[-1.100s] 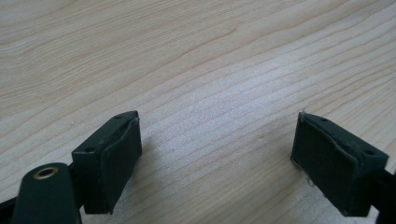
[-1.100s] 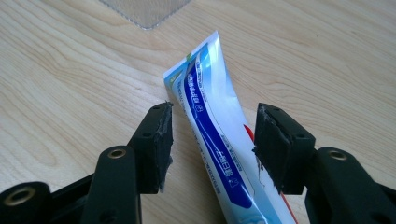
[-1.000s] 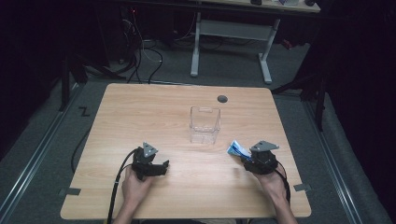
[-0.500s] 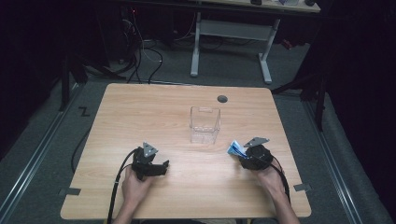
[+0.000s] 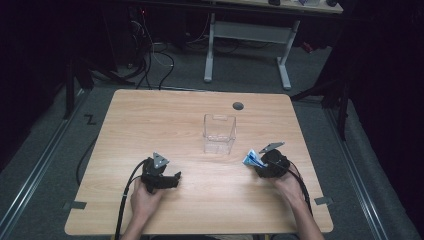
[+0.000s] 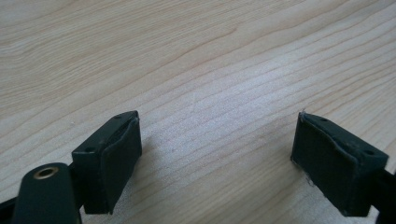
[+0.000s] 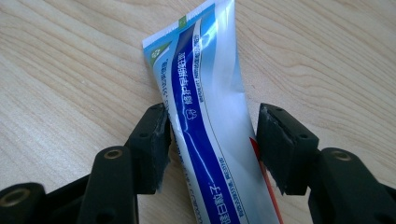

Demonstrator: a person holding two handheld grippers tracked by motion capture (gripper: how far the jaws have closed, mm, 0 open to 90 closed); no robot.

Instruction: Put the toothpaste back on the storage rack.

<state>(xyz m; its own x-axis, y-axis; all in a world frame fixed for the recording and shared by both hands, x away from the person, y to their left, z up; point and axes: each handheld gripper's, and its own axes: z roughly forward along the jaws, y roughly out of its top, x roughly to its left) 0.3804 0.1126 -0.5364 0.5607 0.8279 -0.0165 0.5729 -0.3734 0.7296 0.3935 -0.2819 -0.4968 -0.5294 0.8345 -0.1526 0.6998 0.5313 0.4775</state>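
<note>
Jaws of the right gripper point(image 7: 212, 149) are straddling a toothpaste tube point(image 7: 205, 107), the left pad touching its edge and the right pad just beside the opposite edge; I am judging them as closing rather than firmly pinching. Jaws of the left gripper point(image 6: 217, 154) are standing spread wide over bare counter point(image 6: 196, 56), holding nothing.

In the high view the tube point(image 5: 252, 160) is lying at the near right of the counter point(image 5: 150, 120), just left of the right gripper point(image 5: 262, 164), while a clear open-topped container point(image 5: 219, 133) is standing at the centre, apart from both tools. The left gripper point(image 5: 167, 180) is resting at the near left.

Risks, as I am reading them: the foil tube is glossy and soft, so a light squeeze may be letting it slide or pivot out on lifting, whereas a hard squeeze may be crumpling it. The long free end may also be catching the container's rim and tipping it.
</note>
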